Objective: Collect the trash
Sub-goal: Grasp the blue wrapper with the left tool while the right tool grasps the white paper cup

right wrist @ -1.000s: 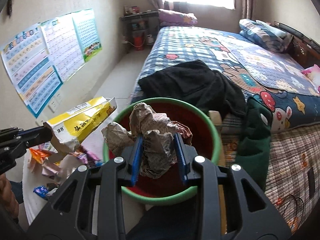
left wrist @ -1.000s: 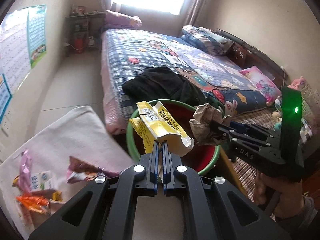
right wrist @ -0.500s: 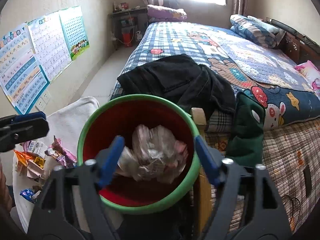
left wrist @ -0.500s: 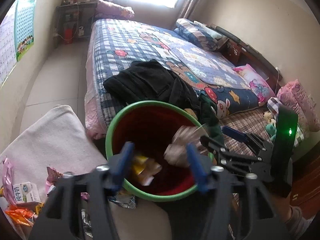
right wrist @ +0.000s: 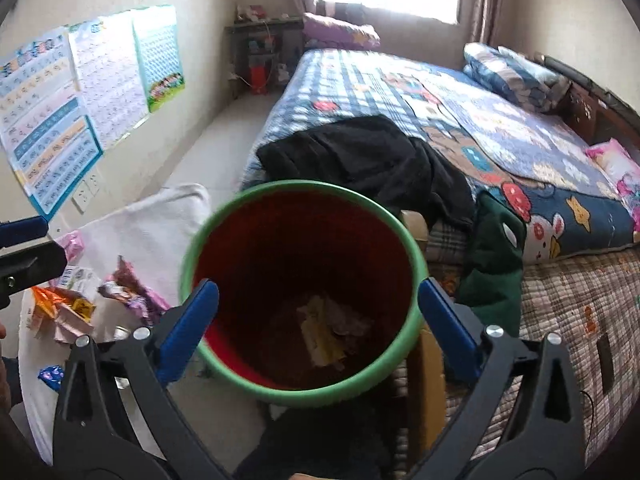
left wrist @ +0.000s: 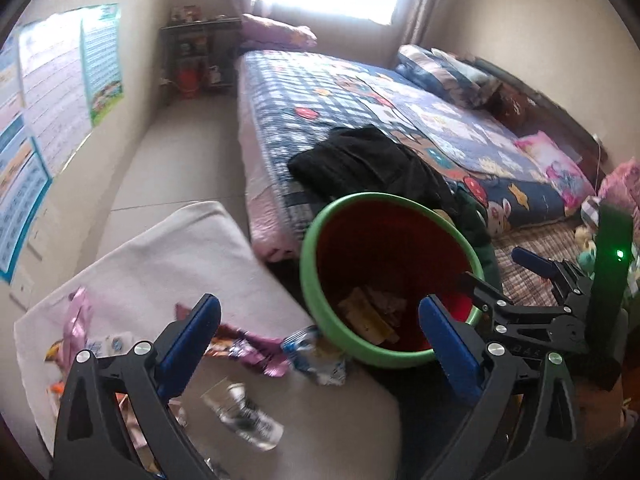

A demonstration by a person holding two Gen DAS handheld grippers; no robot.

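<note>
A red bin with a green rim (left wrist: pixel 310 272) (right wrist: pixel 416 264) stands by the bed. A yellow wrapper (left wrist: pixel 366 314) (right wrist: pixel 322 334) and crumpled paper (right wrist: pixel 352 326) lie at its bottom. My left gripper (left wrist: pixel 320 320) is open and empty, to the left of the bin above a white cloth (left wrist: pixel 168 252) strewn with several wrappers (left wrist: pixel 248 350) (right wrist: pixel 132 290). My right gripper (right wrist: pixel 318 300) is open and empty right over the bin; it also shows in the left wrist view (left wrist: pixel 504 276).
A bed with a patterned quilt (right wrist: pixel 400 88) and a black garment (right wrist: pixel 360 156) lies behind the bin. A dark green cloth (right wrist: pixel 488 264) hangs at its edge. Posters (right wrist: pixel 80 96) cover the left wall. A shelf (right wrist: pixel 260 52) stands at the far wall.
Both grippers opened. The yellow wrapper and the crumpled paper dropped into the bin. My left gripper has moved left, over the cloth with the wrappers.
</note>
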